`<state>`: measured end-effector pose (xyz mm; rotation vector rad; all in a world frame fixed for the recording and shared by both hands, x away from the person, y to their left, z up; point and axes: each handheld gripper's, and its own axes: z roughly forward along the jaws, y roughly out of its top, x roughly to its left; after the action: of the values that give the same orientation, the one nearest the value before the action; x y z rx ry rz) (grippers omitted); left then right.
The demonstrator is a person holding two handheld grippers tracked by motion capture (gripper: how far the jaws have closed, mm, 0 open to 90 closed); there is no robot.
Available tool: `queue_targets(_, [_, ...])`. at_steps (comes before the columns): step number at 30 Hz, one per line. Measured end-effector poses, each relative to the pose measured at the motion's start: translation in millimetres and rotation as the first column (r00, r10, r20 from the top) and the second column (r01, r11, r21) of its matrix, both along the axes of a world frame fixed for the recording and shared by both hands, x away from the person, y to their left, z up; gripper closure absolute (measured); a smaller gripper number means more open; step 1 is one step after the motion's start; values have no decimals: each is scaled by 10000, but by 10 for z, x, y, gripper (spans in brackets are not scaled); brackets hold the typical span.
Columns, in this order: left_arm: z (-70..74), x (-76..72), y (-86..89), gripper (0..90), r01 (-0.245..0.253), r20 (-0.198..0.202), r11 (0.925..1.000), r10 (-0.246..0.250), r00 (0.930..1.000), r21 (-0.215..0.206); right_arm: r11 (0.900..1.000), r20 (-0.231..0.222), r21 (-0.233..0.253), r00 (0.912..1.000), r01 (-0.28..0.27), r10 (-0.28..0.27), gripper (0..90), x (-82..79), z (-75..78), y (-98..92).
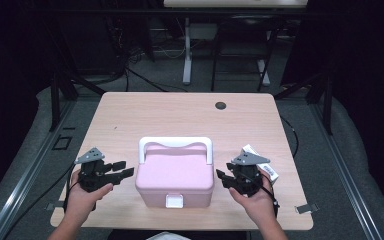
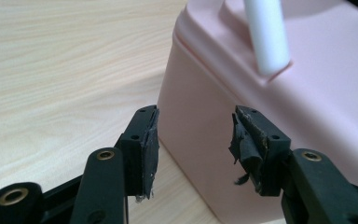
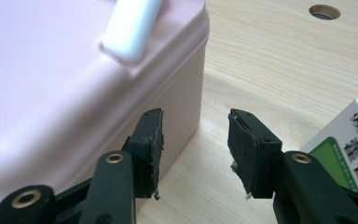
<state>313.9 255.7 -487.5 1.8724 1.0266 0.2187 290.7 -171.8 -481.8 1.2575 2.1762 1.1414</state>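
**Claws flanking the pink box**

The pale wood worktop (image 1: 130,120) sits in a dark room. At nine o'clock of the pink box (image 1: 175,175), my left claw (image 1: 122,170) hangs apart, empty. The box rests front-centre, lid shut, white handle (image 1: 176,144) folded back. At three o'clock, my right claw (image 1: 222,177) gapes empty, likely bracketing it; a small carton (image 1: 266,165) lies behind.

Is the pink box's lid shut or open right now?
Shut. The pink box has its lid flat on the body, white latch down at the front, white handle folded back.
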Motion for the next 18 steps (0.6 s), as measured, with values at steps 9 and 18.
queue_targets(9, [438,195,-133,516,411,94,9991,-413,9991,133,9999,34,28,9999,-152,152,528,165,432,79])
queue_targets(18, [658,357,-275,509,773,-279,9967,-767,9967,236,9980,-129,458,9990,-431,437,516,322,678,181])
